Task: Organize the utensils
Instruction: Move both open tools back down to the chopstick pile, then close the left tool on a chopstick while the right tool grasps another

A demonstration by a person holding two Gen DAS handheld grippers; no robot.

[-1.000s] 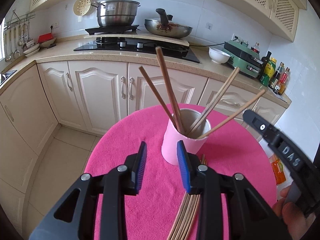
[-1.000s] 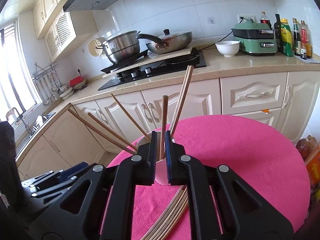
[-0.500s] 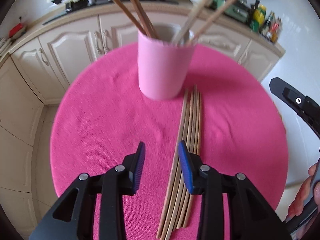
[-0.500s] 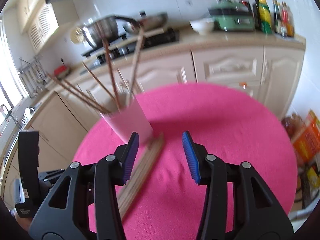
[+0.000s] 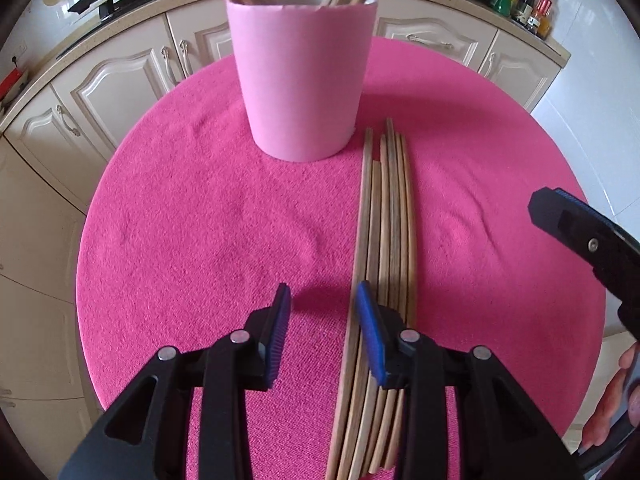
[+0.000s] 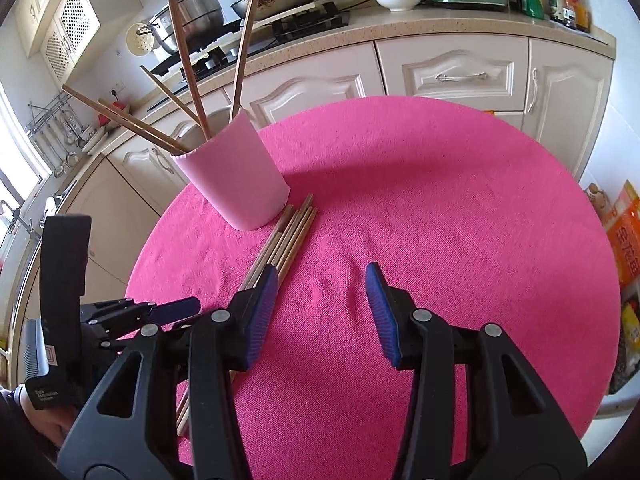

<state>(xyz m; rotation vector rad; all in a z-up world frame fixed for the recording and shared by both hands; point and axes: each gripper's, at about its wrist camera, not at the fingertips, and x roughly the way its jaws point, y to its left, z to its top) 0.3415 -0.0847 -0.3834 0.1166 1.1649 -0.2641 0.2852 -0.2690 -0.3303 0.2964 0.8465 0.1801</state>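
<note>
Both claws are standing open and empty: the left claw [image 5: 322, 300] is hovering over the chopsticks [image 5: 390, 240] lying at the pink cup's [image 5: 302, 80] five o'clock, so it should straddle one stick; the right claw [image 6: 320, 284] is waiting.

cloth [image 5: 200, 220]: hot pink
cup [image 5: 300, 80]: pale pink
chopsticks [image 5: 390, 220]: tan wood
pads [image 6: 262, 308]: blue, ribbed
cabinets [image 6: 452, 72]: cream

Yellow characters mark the orange packet [image 6: 625, 236] by the desk [image 6: 440, 184], too blurred to read.
</note>
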